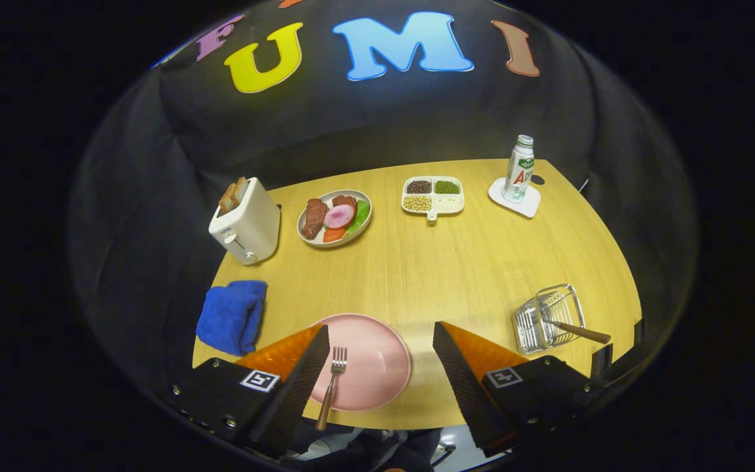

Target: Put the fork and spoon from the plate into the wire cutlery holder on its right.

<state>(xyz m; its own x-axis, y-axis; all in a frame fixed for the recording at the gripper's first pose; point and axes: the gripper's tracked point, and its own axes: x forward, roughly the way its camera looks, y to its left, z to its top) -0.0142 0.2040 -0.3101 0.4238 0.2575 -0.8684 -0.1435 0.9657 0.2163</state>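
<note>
gripper (381, 367) spread wide, holding nothing | fork (331, 383) lies on pink plate (384, 360) at 9 o'clock by your left finger | light, stiff, slippery, so pinch the wooden handle | holder (548, 320) at 3 o'clock

Gripper (381, 367) hanging with fingers spread wide over the pink plate (377, 367), fork (331, 383) lying just inside the left finger, wire cutlery holder (548, 319) holding a wooden-handled utensil (580, 331) at lower right.
</note>
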